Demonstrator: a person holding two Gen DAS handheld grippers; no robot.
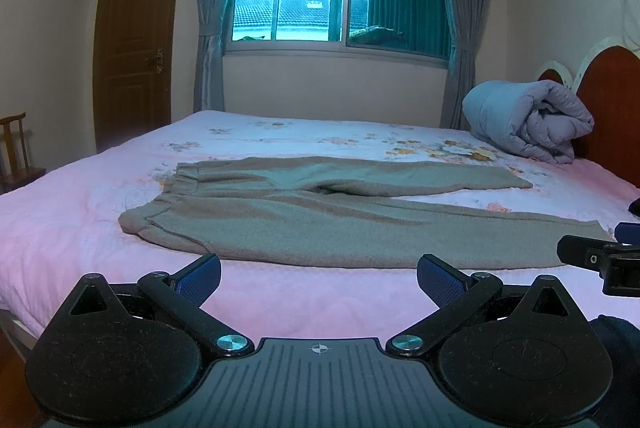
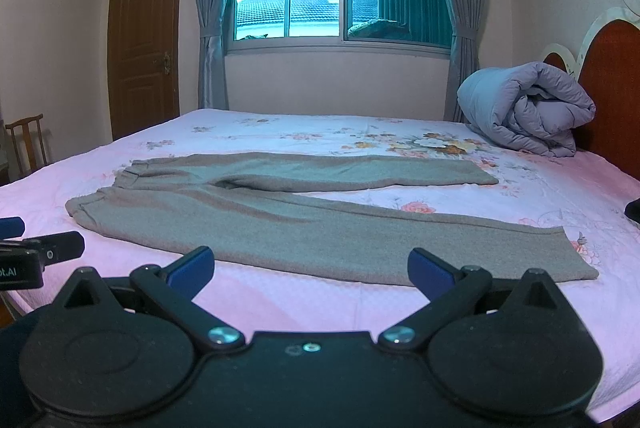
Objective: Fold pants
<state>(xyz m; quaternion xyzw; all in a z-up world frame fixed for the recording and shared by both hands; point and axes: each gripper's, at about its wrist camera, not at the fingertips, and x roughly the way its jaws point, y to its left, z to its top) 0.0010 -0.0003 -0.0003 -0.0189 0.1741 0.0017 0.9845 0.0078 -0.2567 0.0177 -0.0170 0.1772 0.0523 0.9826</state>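
Bed point(image 1: 280, 292): one, covered by a pink floral sheet, red headboard at the right end
Duvet point(image 1: 528, 115): one, grey-lilac, rolled up against the headboard, well apart from the pants
Pants point(image 1: 320, 224): one grey pair, spread flat on the bed, waistband to the left, two legs running right and parted in a narrow V; unfolded
Left claw point(image 1: 319, 278): released, blue pads wide apart, hovering at the near edge of the bed just short of the waist end, holding nothing
Right claw point(image 2: 311, 270): released, pads spread wide, poised just short of the near leg's long edge, holding nothing
Chair point(image 2: 26, 143): one, wooden, at the far left beside the bed
Containers: cannot see any holding items
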